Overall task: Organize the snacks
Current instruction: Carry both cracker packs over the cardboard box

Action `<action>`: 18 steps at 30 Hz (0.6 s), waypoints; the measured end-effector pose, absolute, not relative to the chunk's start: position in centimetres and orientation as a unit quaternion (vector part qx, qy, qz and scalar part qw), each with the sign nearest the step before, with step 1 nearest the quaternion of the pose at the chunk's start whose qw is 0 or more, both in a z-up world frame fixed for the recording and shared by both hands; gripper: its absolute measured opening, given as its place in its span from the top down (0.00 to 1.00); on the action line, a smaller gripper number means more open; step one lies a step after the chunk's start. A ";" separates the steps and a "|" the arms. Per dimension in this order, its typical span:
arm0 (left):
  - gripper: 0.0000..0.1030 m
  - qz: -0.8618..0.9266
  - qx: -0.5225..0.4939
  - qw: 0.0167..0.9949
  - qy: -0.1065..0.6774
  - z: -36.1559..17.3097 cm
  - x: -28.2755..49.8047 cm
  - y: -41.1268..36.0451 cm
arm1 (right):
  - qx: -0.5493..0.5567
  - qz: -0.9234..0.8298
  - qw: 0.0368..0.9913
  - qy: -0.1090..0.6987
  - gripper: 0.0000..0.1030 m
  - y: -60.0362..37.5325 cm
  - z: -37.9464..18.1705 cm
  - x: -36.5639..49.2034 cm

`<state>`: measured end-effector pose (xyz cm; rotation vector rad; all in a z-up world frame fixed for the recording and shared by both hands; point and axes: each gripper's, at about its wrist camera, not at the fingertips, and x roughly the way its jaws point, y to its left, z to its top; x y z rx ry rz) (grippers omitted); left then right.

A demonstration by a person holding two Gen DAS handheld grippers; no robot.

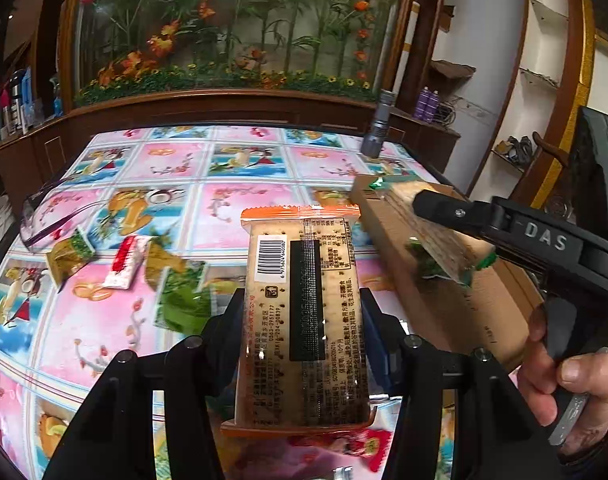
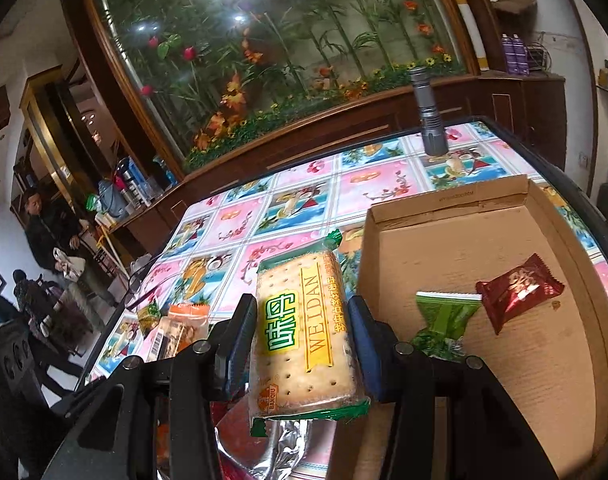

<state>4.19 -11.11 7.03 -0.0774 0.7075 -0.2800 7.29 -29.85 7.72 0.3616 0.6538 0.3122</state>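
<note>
left gripper (image 1: 302,312) pinches an orange-edged cracker pack (image 1: 304,320) upright at frame centre; right gripper (image 2: 302,336) clamps a green-edged cracker pack (image 2: 304,344) at centre, left of the cardboard box (image 2: 504,216).

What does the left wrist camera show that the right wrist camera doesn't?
Only the left wrist view shows the orange cracker pack clamped in the left gripper, plus the right gripper seen from outside.

Only the right wrist view shows the cardboard box interior, where a red candy and a green candy lie, and the green cracker pack's front.

Both share the floral tablecloth, the grey flashlight and the flower display.
</note>
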 end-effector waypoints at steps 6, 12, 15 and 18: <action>0.49 -0.156 -0.030 0.926 0.343 7.3 4.0 -13.4 | 0.192 0.138 0.920 0.312 0.51 -31.4 8.2 7.3; 0.49 -0.177 -0.023 0.922 0.344 7.5 3.9 -16.0 | 0.220 0.118 0.919 0.304 0.51 -33.9 8.6 7.3; 0.49 -0.193 -0.019 0.919 0.343 7.7 3.8 -17.8 | 0.229 0.097 0.921 0.300 0.51 -35.4 8.8 7.3; 0.49 -0.208 -0.017 0.916 0.343 8.0 3.8 -19.6 | 0.247 0.080 0.919 0.296 0.51 -37.2 8.9 7.3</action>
